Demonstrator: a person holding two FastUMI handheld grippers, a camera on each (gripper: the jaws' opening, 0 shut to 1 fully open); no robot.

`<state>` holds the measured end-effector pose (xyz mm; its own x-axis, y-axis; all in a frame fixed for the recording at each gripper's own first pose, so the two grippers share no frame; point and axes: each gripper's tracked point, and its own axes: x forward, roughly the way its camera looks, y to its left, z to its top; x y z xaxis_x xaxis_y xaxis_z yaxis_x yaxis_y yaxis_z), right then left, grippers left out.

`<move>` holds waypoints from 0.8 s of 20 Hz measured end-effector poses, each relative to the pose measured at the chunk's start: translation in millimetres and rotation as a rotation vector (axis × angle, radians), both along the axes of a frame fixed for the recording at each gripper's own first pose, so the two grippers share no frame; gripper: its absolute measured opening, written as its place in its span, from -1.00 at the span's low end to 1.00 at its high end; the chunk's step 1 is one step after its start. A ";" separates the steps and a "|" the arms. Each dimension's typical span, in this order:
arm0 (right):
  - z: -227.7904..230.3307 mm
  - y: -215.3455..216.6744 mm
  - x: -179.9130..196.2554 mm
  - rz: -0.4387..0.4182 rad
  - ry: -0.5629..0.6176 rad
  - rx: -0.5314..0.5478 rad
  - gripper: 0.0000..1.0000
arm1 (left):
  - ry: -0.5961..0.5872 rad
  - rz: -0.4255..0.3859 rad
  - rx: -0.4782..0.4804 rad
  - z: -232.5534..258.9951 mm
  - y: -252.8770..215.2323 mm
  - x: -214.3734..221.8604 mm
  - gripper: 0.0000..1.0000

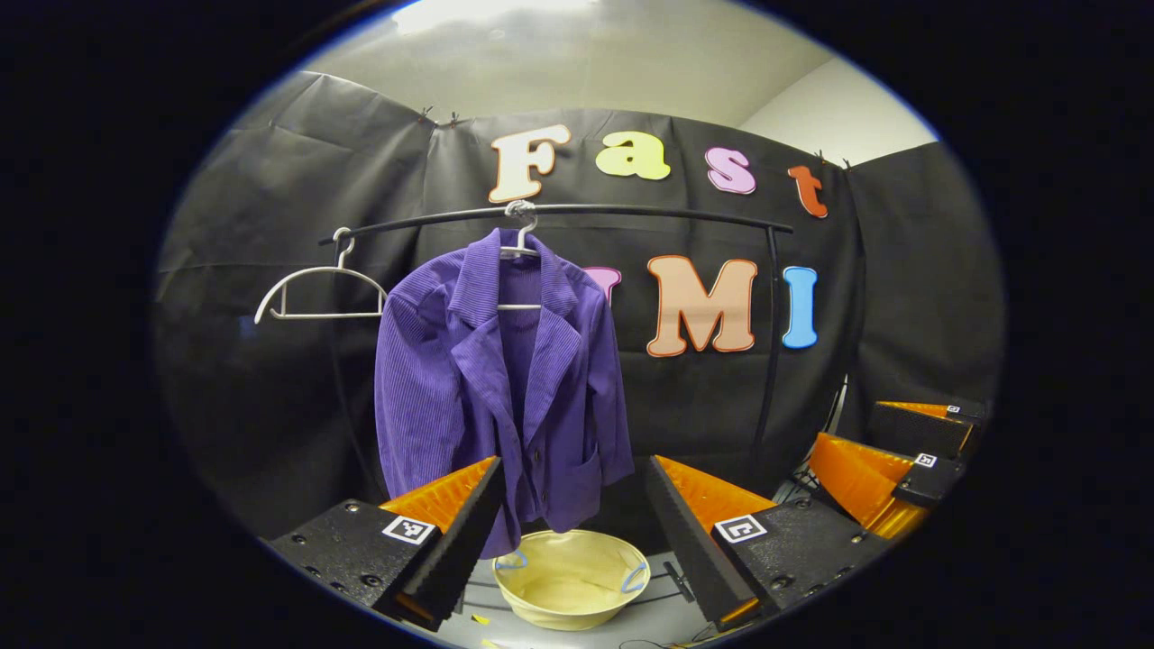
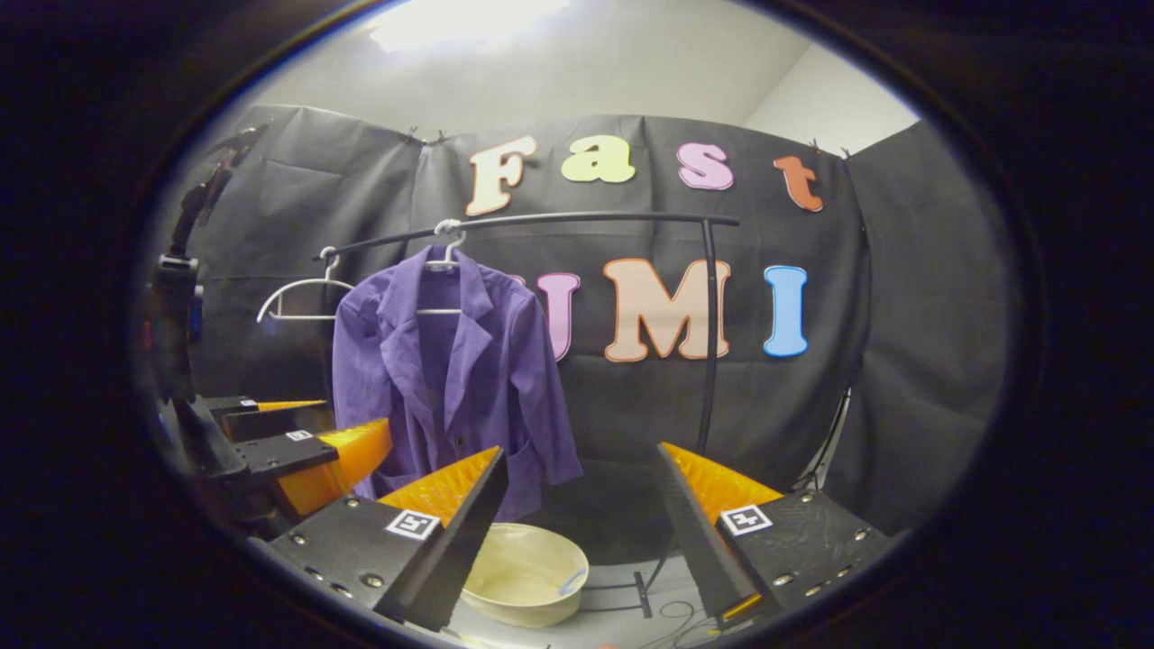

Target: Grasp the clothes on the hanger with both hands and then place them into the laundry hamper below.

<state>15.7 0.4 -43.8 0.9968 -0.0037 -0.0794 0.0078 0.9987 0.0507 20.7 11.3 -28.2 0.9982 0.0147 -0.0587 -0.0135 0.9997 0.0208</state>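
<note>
A purple corduroy jacket [image 1: 505, 388] is being kept on a white hanger [image 1: 520, 248], above the cream fabric hamper [image 1: 571, 577]. Both the left tool [image 1: 572, 523] and right tool [image 2: 577, 514] are being held wide open, empty.

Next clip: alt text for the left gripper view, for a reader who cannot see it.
A purple jacket hangs on a white hanger from a black rail, above a cream laundry hamper. The left gripper is open before it; an empty hanger hangs leftward.
</note>
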 end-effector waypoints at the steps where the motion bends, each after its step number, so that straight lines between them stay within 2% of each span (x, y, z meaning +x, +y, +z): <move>1: -0.9 0.4 0.5 0.001 0.002 -0.001 0.90 | 0.003 0.005 -0.007 -0.4 1.4 1.7 0.93; 2: 0.3 1.3 2.3 0.002 0.000 0.000 0.92 | 0.007 0.010 -0.013 -2.0 2.7 3.8 0.89; 3: 0.4 1.7 3.5 0.002 -0.001 0.000 0.92 | 0.007 0.016 -0.016 -2.6 3.9 5.7 0.94; 10: -0.8 5.8 18.9 -0.006 0.016 0.012 0.94 | -0.004 0.021 -0.025 -2.1 9.0 24.9 0.93; 15: 3.5 8.4 30.5 -0.029 0.000 0.024 0.94 | -0.003 0.056 -0.014 -1.2 29.3 49.1 0.89; 16: 3.8 9.6 34.2 -0.030 0.000 0.024 0.94 | 0.000 0.067 -0.010 0.4 36.0 54.9 0.94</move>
<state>49.9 10.0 -39.9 0.9963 -0.0312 -0.0796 0.0372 0.9965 0.0748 75.6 47.3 -27.8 0.9949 0.0810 -0.0596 -0.0805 0.9967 0.0107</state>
